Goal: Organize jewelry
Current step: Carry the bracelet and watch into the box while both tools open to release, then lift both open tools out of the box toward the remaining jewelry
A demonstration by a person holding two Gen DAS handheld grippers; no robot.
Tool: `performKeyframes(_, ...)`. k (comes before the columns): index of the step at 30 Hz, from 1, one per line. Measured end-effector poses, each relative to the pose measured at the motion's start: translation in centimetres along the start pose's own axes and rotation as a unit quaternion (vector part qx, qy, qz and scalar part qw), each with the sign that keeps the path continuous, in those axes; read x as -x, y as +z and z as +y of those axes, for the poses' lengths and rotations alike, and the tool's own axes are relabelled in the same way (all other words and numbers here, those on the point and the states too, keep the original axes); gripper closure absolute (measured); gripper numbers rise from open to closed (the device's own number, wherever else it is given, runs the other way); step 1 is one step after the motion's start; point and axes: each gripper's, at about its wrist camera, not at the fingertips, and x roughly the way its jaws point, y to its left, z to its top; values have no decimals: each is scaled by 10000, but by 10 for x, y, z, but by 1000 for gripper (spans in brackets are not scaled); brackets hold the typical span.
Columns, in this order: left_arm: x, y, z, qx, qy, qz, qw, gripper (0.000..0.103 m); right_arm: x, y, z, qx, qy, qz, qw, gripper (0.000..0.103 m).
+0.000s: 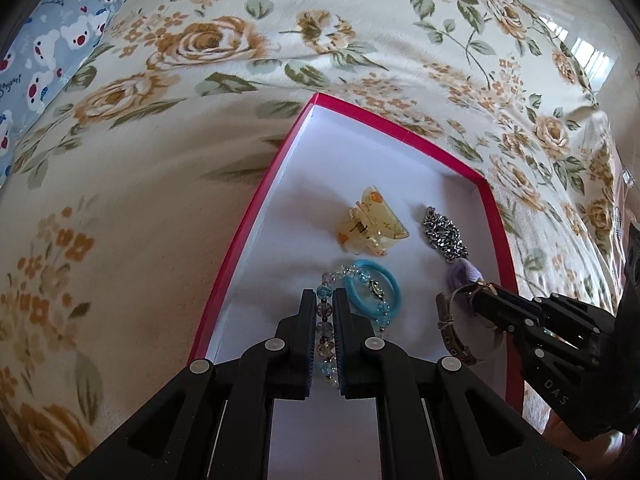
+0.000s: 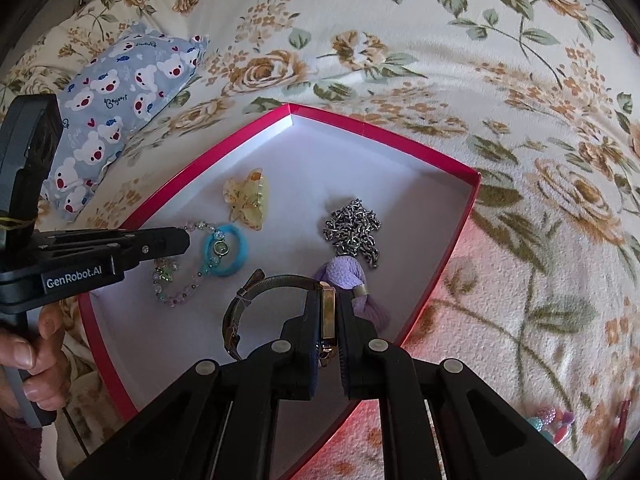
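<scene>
We see a red box (image 1: 494, 216) with a white floor lying on a flowered bedspread (image 1: 132, 200), and both grippers reach into it. Our left gripper (image 1: 324, 300) has its fingers drawn close on either side of a string of glass beads (image 1: 325, 312), which runs between the pads; from the right wrist view the beads (image 2: 176, 292) trail in a loop across the box floor, so we take the grip as clenched on the bracelet, though the contact itself is partly hidden. One end of that string passes over a blue hair tie (image 1: 374, 294), which lies flat just ahead of the left fingers.

Our right gripper (image 2: 328, 308) is clamped on a wristwatch (image 2: 329, 312), pinching the gold case edge-on between the pads, with the brown strap (image 2: 240, 312) curving out to the left above the box floor. In the left wrist view the watch (image 1: 460, 328) sits near the box's right wall.

Further in lie a yellow hair claw (image 1: 370, 228), a heap of silver chain (image 1: 444, 236), and a lilac tassel (image 2: 352, 284) touching the chain's near end and just beside the watch. A blue pillow printed with bears (image 2: 120, 92) rests on the bedspread beyond the box's left wall.
</scene>
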Motion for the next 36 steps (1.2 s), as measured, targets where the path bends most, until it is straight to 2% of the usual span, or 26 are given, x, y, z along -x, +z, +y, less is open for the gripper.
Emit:
performKeyframes(3,0,0,0,1,13,-18,10000,93,-1,-1,0,-35,83,26,10000,89)
performKeyframes(5,1,-1,1,22,57,-30,10000,82,-1,-1,-1,-50,94,22,9999,89)
performKeyframes(9,6,-2,0,-21,91,-94,9999,79,2,-2,-3,-123,165,10,9998,88)
performKeyframes(11,11,-3,0,-22,150,-118,9998,63,7,-2,-4,-189,217,-55,9996,88)
performKeyframes(12,15,-4,-1,-27,162,-166,9997,59,12,-1,-5,-223,238,-119,9994,88)
performKeyframes(14,24,-7,-4,-17,240,-257,9994,40,22,-1,-5,-257,272,-260,9990,87)
performKeyframes(15,30,-9,-5,2,259,-310,9992,35,29,0,-6,-265,277,-343,9987,85)
performKeyframes(17,41,-14,-9,49,286,-406,9988,24,41,0,-8,-316,268,-485,9980,75)
performKeyframes(18,47,-17,-12,49,285,-475,9985,23,49,-1,-11,-368,258,-571,9974,68)
performKeyframes(21,61,-28,-19,19,389,-530,9978,15,68,-6,-19,-520,259,-744,9955,59)
performKeyframes(23,71,-38,-25,58,426,-555,9975,12,84,-13,-26,-646,278,-854,9939,47)
performKeyframes(25,85,-51,-34,41,446,-739,9963,10,97,-20,-33,-738,274,-971,9922,39)
performKeyframes(27,96,-65,-43,-31,618,-968,9934,7,109,-27,-38,-797,204,-1066,9909,34)
performKeyframes(32,119,-111,-86,-641,1259,-1677,9757,2,142,-55,-54,-984,8,-1272,9870,27)
performKeyframes(34,118,-127,-106,-1019,1341,-1655,9717,2,152,-66,-59,-1033,-96,-1301,9861,23)
performKeyframes(36,112,-139,-121,-1266,1240,-1509,9725,2,162,-79,-65,-1083,-222,-1310,9852,22)
